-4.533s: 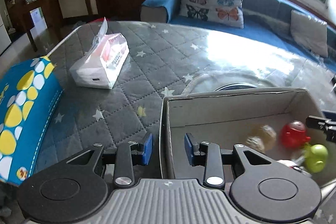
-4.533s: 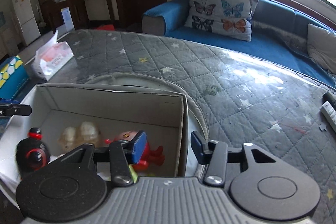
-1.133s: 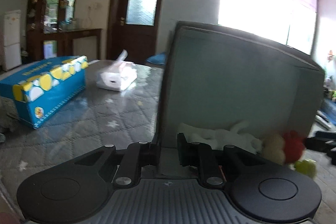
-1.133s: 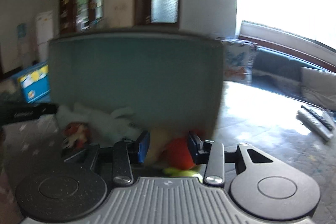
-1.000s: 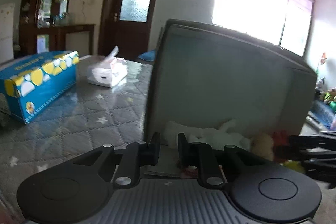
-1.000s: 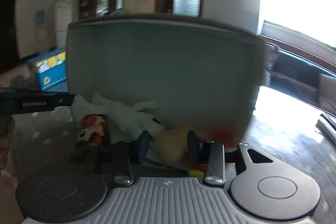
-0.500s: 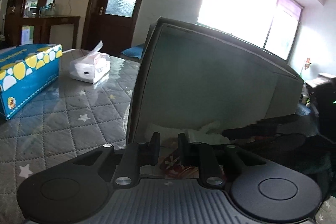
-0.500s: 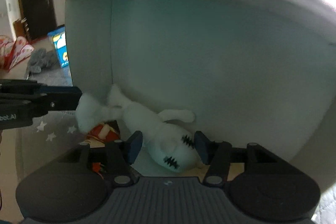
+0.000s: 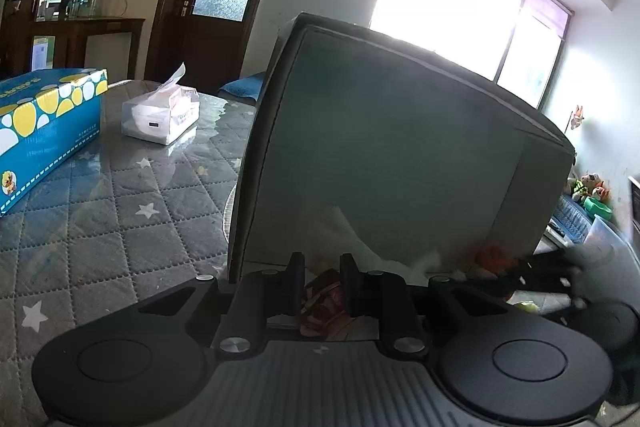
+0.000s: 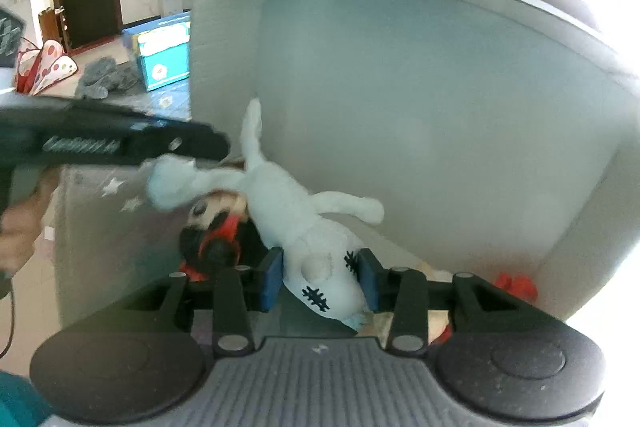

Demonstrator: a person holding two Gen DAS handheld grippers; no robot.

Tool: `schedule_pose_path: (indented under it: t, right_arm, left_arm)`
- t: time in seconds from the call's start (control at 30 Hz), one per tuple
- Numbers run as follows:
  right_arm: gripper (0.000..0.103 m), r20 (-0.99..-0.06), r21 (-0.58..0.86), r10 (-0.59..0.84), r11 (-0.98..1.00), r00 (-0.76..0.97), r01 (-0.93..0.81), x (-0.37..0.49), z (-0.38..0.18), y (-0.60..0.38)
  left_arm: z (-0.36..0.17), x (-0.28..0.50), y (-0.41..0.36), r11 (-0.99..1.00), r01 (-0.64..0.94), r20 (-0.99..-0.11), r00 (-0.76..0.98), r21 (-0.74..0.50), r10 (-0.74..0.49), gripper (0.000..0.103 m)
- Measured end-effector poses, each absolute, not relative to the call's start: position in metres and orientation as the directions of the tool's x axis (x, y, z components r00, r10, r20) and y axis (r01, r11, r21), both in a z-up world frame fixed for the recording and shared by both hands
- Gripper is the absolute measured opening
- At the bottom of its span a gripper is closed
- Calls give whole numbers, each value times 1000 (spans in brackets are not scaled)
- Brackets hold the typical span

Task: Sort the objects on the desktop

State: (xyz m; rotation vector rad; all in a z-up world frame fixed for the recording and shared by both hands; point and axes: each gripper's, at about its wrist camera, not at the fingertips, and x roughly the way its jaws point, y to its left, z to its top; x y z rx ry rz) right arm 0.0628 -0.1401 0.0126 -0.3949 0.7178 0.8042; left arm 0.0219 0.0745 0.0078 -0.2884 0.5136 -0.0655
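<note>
Sorting is judged early: box point(image 10: 420, 75) is tipped w/ toys inside, white plush point(image 10: 304, 239) sits betw. right gripper point(image 10: 320, 281) jaws, now closing on it, while left gripper point(image 9: 320, 281), part-open, grips box's near wall.

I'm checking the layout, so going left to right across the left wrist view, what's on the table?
Blue box with yellow dots → white tissue pack → tipped cardboard box.
</note>
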Motion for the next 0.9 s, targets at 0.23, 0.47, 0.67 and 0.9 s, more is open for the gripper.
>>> schedule_pose_path:
  t: [0.23, 0.47, 0.67, 0.9]
  right_arm:
    - [40, -729, -70, 491, 640, 477, -765, 29, 11, -168]
    - [47, -713, -18, 523, 653, 467, -757, 18, 24, -206]
    - [48, -679, 13, 554, 665, 482, -747, 26, 35, -221]
    - [48, -666, 11, 549, 684, 505, -729, 44, 18, -187]
  left_arm:
    - [6, 31, 69, 958, -11, -499, 855, -287, -140, 21]
    - [-11, 39, 61, 944, 24, -554, 804, -330, -215, 21]
    - [-21, 42, 52, 947, 58, -574, 783, -315, -239, 21]
    - [-24, 46, 55, 946, 69, -584, 771, -316, -252, 21]
